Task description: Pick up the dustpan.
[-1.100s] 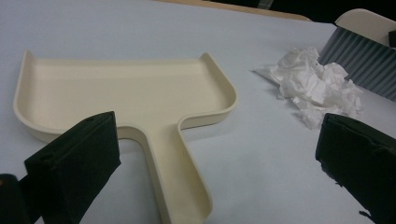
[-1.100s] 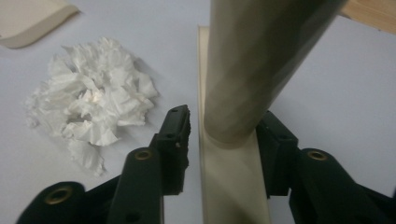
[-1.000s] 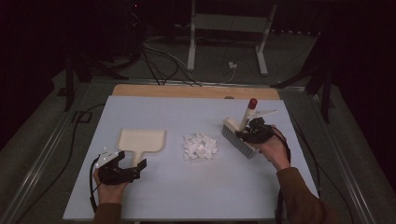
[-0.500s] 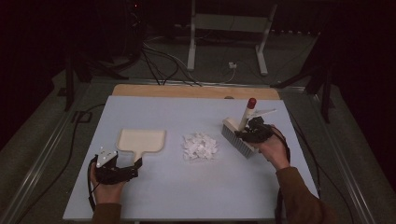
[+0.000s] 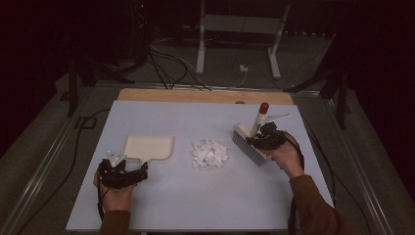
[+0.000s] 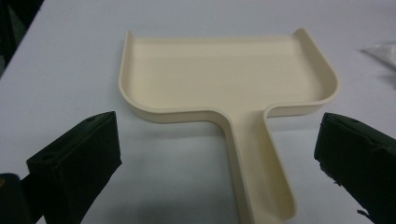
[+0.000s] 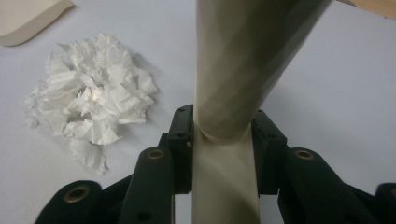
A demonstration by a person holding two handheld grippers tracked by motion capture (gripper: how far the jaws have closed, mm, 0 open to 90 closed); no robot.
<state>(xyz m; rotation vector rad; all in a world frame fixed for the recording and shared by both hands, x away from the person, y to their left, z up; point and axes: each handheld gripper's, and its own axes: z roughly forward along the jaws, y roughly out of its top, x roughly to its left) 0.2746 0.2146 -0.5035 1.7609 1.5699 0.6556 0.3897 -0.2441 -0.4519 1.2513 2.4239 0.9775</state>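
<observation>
Two grippers work over the pale blue tabletop (image 5: 205, 205). The left gripper (image 5: 128, 172) rests low near the front-left part, its jaws spread wide and empty; in the left gripper view they stand one on each side of the handle of the cream dustpan (image 6: 224, 79), without touching it. The dustpan lies flat, its handle pointing back toward that gripper and its open edge facing away. The right gripper (image 5: 258, 139) sits on the right side of the tabletop, its jaws closed around the cream handle of the brush (image 5: 250, 144). In the right gripper view that handle (image 7: 233, 84) rises straight up between the two jaw pads, which press against it from both sides. From the high view the brush stands with its bristle block down on the tabletop and its red-tipped handle tilted upward. A pile of torn white paper scraps (image 5: 209, 152) lies between dustpan and brush, just beside the bristles, apart from the dustpan.
</observation>
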